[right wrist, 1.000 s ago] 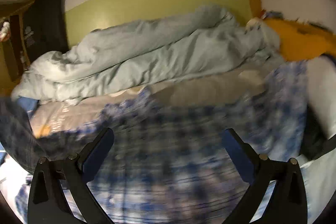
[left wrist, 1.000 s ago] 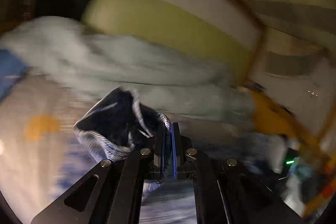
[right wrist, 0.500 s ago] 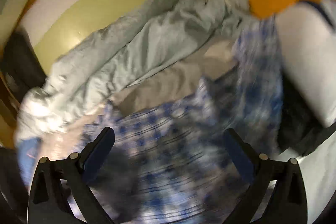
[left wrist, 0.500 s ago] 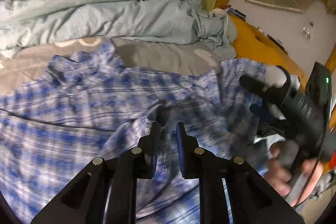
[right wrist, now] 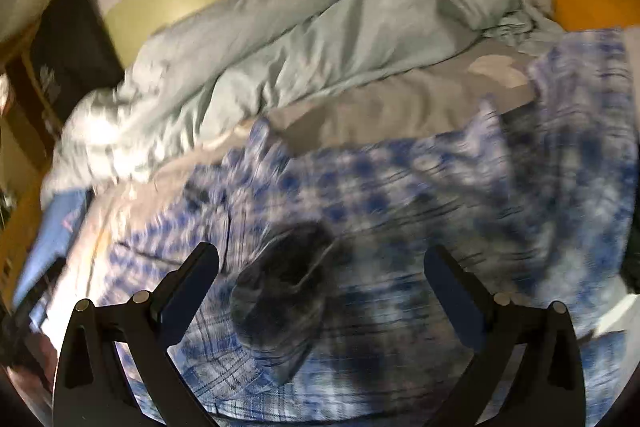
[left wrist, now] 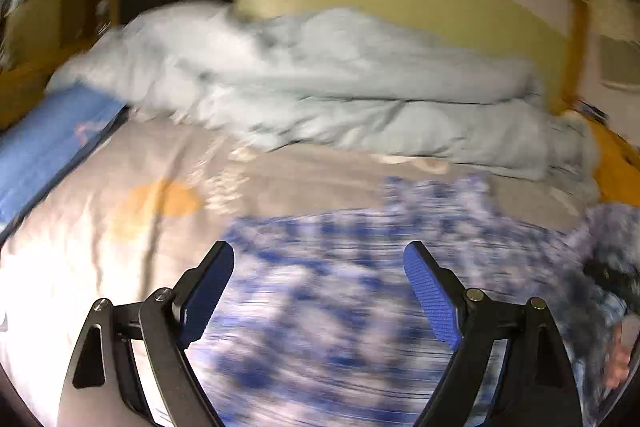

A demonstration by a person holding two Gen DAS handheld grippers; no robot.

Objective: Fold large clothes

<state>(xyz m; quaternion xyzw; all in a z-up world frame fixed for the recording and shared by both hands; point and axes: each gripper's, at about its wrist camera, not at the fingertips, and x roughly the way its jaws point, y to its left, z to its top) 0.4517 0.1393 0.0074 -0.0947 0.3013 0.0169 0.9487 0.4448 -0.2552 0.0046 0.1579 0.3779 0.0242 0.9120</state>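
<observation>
Shirt (right wrist: 400, 195): blue-white plaid, rumpled, spread on the bed's (left wrist: 100, 227) near half, sleeve cuff gaping.
Left gripper (left wrist: 318, 291): jaws opening, nothing pinched.
Right gripper (right wrist: 320, 291): jaws apart, empty.

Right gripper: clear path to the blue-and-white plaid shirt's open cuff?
Probably yes. The right gripper is open and empty, the dark cuff opening of the plaid shirt lies uncovered between its fingers.

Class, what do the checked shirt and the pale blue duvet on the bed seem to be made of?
Checked shirt: thin woven cloth, probably cotton, matte; it rumples into soft folds, though blur hides the weave. Pale blue duvet: padded fabric, matte; it bunches in thick, puffy rolls.
</observation>
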